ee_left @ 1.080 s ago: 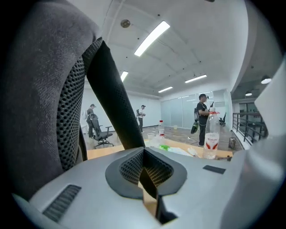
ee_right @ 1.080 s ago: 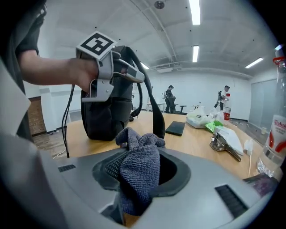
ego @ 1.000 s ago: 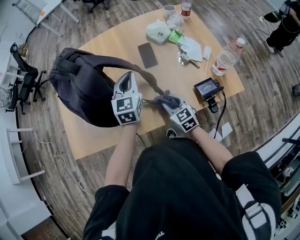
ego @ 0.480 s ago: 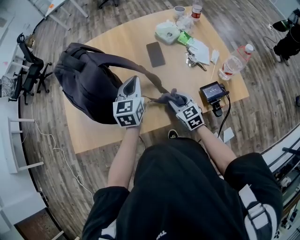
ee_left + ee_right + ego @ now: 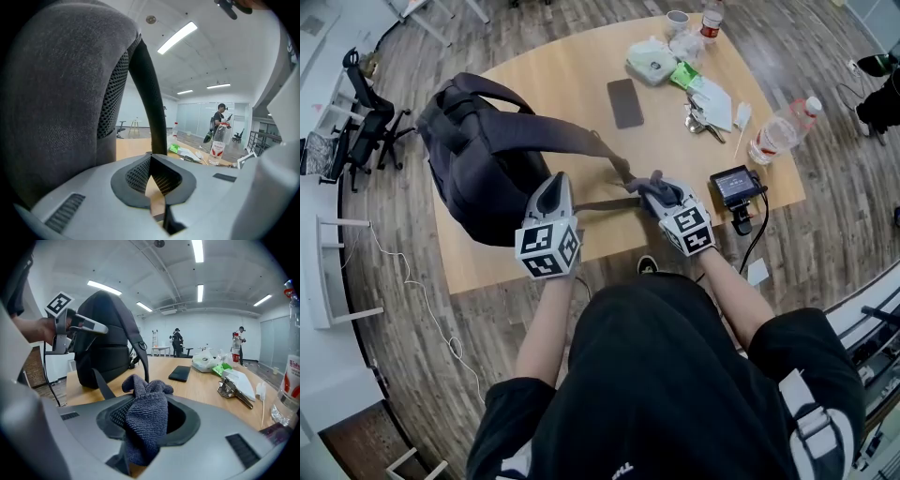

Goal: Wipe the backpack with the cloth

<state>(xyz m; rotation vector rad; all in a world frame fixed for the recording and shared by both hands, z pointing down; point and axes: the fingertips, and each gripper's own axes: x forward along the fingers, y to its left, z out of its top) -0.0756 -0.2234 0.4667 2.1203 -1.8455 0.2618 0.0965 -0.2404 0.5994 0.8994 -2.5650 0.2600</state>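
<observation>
Dark grey backpack [image 5: 478, 169] stands on the left part of the round wooden table [image 5: 581, 84]. Left gripper [image 5: 554, 180] is at the pack's near right side, its jaws together with nothing seen between them. A shoulder strap [image 5: 562, 136] runs from the pack's top toward the right gripper [image 5: 654, 190]. That gripper's jaws are clamped on a bunched grey cloth [image 5: 146, 420], apart from the pack body. Further right lie a smartphone [image 5: 625, 103], keys [image 5: 698, 120] and a water bottle [image 5: 778, 131].
</observation>
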